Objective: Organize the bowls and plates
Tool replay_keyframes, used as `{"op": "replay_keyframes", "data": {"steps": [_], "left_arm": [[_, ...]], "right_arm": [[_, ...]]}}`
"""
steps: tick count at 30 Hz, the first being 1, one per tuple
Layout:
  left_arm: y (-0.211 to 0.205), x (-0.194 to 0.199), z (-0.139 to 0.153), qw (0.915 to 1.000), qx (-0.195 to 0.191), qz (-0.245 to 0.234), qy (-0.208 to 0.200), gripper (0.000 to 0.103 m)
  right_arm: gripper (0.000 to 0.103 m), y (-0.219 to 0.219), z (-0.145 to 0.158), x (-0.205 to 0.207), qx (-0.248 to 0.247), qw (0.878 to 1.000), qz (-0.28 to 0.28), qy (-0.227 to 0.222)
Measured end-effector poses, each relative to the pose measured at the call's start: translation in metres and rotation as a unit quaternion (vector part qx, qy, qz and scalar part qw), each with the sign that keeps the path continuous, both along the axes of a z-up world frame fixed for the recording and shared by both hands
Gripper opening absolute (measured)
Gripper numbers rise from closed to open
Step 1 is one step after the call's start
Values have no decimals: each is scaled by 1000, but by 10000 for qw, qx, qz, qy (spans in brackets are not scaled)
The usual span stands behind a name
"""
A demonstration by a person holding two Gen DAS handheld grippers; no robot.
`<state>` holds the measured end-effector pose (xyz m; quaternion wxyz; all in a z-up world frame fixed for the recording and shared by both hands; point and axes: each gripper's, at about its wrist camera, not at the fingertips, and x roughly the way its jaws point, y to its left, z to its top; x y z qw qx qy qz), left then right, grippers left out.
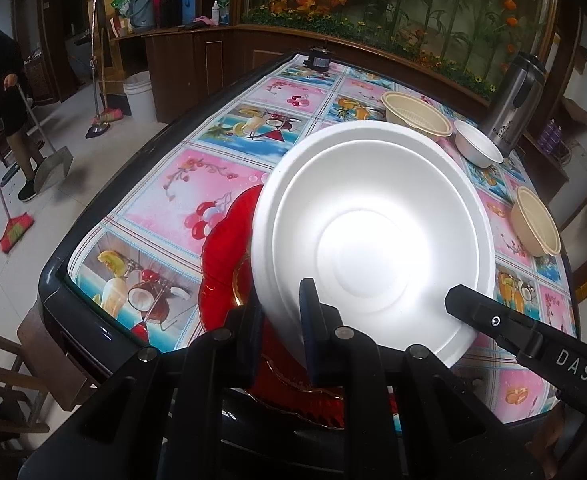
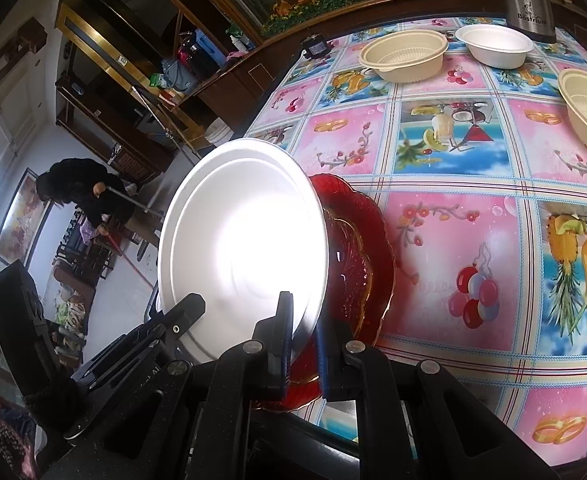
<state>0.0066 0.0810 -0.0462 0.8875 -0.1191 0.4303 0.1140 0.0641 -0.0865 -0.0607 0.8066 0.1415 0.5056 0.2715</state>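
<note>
Closest to me, my left hand-held gripper (image 1: 281, 320) is pinching the near rim of the white plate (image 1: 373, 236), one blue-padded finger over the rim and the other under it. My right hand-held gripper (image 2: 305, 336) is pinching the same white plate (image 2: 241, 244) on its opposite edge, and in the left view its black finger (image 1: 493, 320) sits at about 4 o'clock on the plate.

The plate looks like matte white foam, round, with a broad raised rim, a stepped inner ring and a flat circular centre that glares under the light. It is tilted and held off the surface (image 1: 221, 168), which is covered with a pink and blue fruit-print cloth.

Directly beneath and partly behind it lies a red plate (image 1: 221, 264) with a scalloped edge and a gold-lined inner ring, glossy and translucent; in the right view the red plate (image 2: 357, 264) shows at 3 o'clock of the white one.

Toward 1 o'clock in the left view stand a cream bowl (image 1: 417, 114), a white bowl (image 1: 477, 144) and a steel flask (image 1: 513, 100). A second cream bowl (image 1: 537, 220) sits at 3 o'clock.
</note>
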Motion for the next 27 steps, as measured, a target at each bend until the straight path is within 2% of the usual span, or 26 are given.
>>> {"op": "replay_keyframes", "data": {"steps": [27], "left_arm": [[0,5,-8,9999,64,9,156,15]], "right_arm": [[10,4,-12,9,-47,9997,62,229]]}}
